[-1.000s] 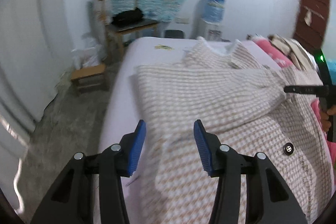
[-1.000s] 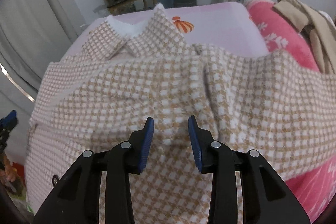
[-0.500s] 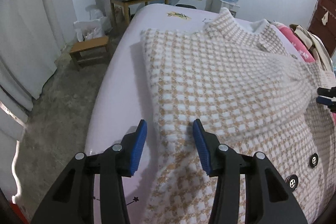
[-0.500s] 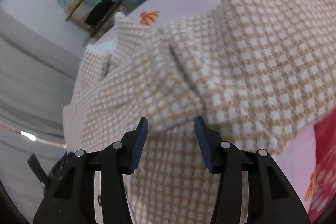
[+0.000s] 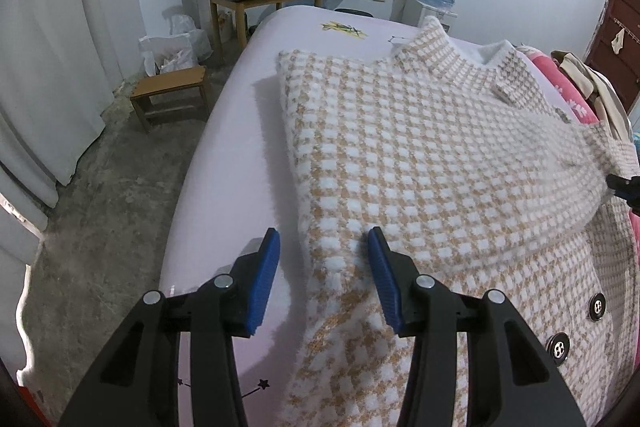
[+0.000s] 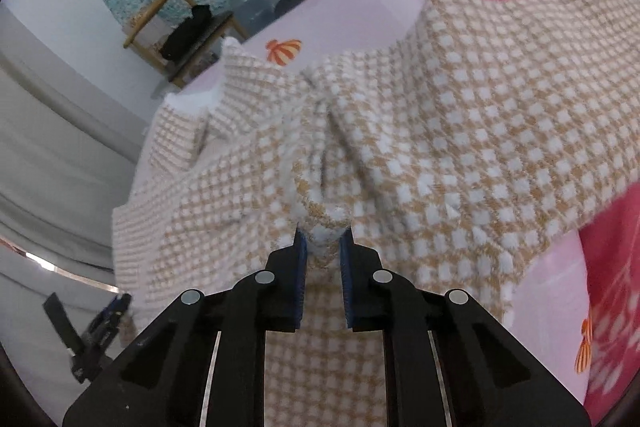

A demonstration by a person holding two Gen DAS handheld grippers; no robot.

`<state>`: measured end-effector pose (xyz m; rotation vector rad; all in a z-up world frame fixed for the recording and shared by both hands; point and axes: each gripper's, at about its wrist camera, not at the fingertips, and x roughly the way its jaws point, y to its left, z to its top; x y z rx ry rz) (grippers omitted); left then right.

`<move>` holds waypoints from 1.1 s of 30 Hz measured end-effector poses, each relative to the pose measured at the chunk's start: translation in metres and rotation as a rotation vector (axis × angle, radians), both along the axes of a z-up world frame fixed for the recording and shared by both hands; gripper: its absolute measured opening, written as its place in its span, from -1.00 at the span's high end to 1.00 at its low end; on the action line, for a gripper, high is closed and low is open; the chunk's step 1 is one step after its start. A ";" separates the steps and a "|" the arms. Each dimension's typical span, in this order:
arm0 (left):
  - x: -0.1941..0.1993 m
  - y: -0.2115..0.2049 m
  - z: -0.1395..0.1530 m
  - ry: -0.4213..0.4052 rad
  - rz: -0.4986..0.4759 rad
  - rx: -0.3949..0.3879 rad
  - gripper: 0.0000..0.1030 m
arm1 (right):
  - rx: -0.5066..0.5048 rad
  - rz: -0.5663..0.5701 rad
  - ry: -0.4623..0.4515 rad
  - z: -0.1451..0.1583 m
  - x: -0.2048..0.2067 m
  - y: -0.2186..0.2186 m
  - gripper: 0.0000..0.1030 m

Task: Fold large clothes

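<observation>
From the left wrist, the left gripper (image 5: pixel 324 247) was released, its jaws apart over the checked coat's (image 5: pixel 420 155) folded edge near the bed's (image 5: pixel 224 131) left side. From the right wrist, the right gripper (image 6: pixel 323 241) had just closed, pinching a bunch of coat (image 6: pixel 460 131).

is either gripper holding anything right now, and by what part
The right gripper has just closed on a bunched fold of the checked coat, at its sleeve. The left gripper is open, straddling the coat's edge.
</observation>
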<state>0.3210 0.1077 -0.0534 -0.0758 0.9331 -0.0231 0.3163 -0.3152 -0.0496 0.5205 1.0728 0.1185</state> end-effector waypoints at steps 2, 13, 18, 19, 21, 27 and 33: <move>0.000 -0.001 0.001 0.001 -0.002 0.004 0.14 | 0.003 -0.007 0.028 -0.010 0.008 0.000 0.74; -0.001 0.001 0.053 -0.096 -0.081 -0.030 0.14 | -0.250 0.083 -0.129 0.032 0.004 0.031 0.08; 0.054 -0.020 0.048 -0.032 -0.122 -0.070 0.13 | -0.274 0.203 -0.138 0.022 0.037 0.072 -0.02; 0.067 -0.024 0.043 -0.013 -0.118 -0.053 0.13 | -0.285 0.215 -0.131 0.017 0.043 0.077 -0.02; 0.094 -0.029 0.029 0.019 -0.101 -0.018 0.13 | -0.309 0.237 -0.114 0.004 0.055 0.084 -0.03; 0.120 -0.014 0.007 0.062 -0.017 0.015 0.09 | -0.403 0.281 -0.126 -0.014 0.069 0.088 -0.07; 0.110 -0.020 0.023 0.019 -0.025 0.025 0.09 | -0.397 0.339 -0.200 0.006 0.063 0.108 -0.26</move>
